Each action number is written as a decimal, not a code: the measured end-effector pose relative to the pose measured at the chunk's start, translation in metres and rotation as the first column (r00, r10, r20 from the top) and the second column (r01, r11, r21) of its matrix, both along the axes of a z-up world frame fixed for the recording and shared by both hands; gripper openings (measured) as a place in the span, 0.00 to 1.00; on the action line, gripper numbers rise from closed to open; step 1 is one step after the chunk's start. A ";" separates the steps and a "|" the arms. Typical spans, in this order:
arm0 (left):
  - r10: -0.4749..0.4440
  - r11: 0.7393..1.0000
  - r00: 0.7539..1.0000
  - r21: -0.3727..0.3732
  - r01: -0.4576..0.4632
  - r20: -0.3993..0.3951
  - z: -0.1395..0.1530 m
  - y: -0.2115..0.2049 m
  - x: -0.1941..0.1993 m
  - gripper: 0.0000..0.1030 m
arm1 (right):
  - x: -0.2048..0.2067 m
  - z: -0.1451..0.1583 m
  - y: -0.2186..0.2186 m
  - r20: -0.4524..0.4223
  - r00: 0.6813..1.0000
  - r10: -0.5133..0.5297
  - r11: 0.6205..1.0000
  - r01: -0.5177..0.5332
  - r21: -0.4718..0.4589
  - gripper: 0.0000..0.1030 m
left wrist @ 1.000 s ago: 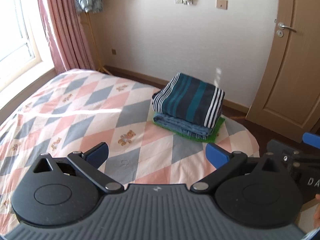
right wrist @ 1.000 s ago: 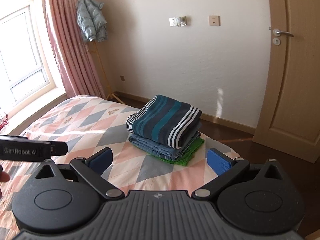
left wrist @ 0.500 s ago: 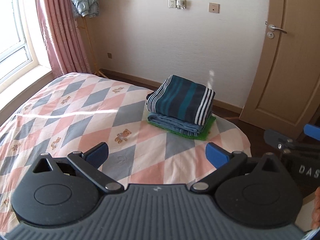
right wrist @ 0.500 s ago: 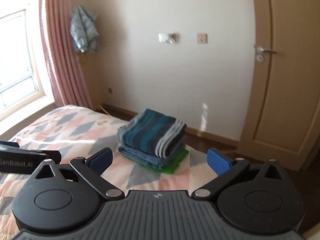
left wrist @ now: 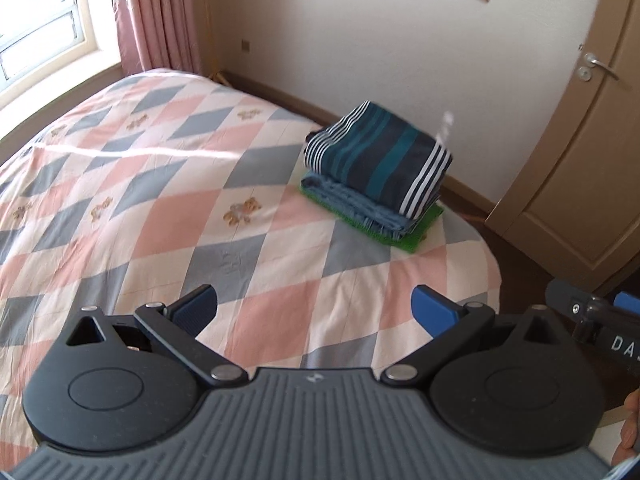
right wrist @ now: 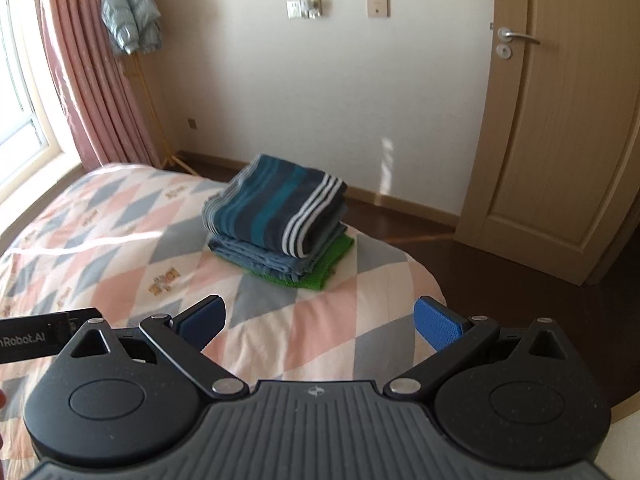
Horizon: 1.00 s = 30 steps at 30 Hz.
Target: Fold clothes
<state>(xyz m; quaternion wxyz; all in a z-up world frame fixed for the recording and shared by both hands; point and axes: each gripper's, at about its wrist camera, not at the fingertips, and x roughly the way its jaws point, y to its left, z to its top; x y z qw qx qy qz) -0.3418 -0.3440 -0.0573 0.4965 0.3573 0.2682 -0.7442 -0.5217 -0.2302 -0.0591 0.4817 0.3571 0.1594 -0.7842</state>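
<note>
Both tools hang level above the bed [left wrist: 132,184], side by side: the left tool [left wrist: 314,306] and right tool [right wrist: 318,316] spread wide, holding nothing. The folded clothes [right wrist: 276,216] sit stacked at the bed's far corner.

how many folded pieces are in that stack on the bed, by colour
striped navy and teal piece: 1
plain blue piece: 1
green piece: 1
total: 3, stacked on the bed, striped on top and green at the bottom
</note>
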 end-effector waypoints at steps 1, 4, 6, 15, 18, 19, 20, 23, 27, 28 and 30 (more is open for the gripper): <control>0.002 1.000 1.000 0.004 -0.002 0.009 -0.003 -0.003 -0.003 0.99 | -0.002 -0.003 -0.004 0.009 1.000 0.001 1.000 -0.001 0.009 1.00; 0.019 1.000 0.999 0.016 -0.019 0.032 -0.010 -0.014 -0.011 0.99 | -0.010 -0.011 -0.016 0.027 1.000 0.012 0.999 -0.013 0.031 1.00; 0.022 0.999 0.999 0.030 -0.023 0.040 -0.016 -0.022 -0.016 0.99 | -0.014 -0.015 -0.025 0.032 0.999 0.022 0.999 -0.023 0.046 1.00; 0.009 0.995 0.997 0.103 -0.017 0.072 -0.042 -0.058 -0.046 0.99 | -0.033 -0.042 -0.065 0.088 0.995 0.057 0.991 -0.067 0.114 1.00; -0.006 0.994 0.996 0.109 -0.003 0.087 -0.049 -0.068 -0.057 0.99 | -0.041 -0.051 -0.079 0.105 0.993 0.062 0.988 -0.076 0.136 1.00; -0.011 0.994 0.996 0.111 0.001 0.090 -0.051 -0.071 -0.061 0.99 | -0.044 -0.054 -0.083 0.109 0.992 0.063 0.987 -0.079 0.141 1.00; -0.015 0.993 0.995 0.114 0.005 0.095 -0.053 -0.075 -0.066 0.99 | -0.046 -0.056 -0.087 0.112 0.992 0.065 0.986 -0.081 0.144 1.00; -0.018 0.994 0.994 0.108 0.006 0.110 -0.056 -0.085 -0.076 0.99 | -0.055 -0.062 -0.100 0.124 0.990 0.064 0.984 -0.083 0.156 1.00; -0.013 0.994 0.994 0.113 0.001 0.106 -0.061 -0.102 -0.086 0.99 | -0.069 -0.069 -0.116 0.147 0.988 0.050 0.983 -0.075 0.171 1.00; -0.005 0.994 0.994 0.112 -0.007 0.107 -0.063 -0.106 -0.088 0.99 | -0.072 -0.071 -0.119 0.150 0.988 0.048 0.982 -0.074 0.175 1.00; 0.005 0.993 0.994 0.117 -0.018 0.109 -0.066 -0.113 -0.092 0.99 | -0.078 -0.074 -0.126 0.153 0.987 0.047 0.980 -0.075 0.185 1.00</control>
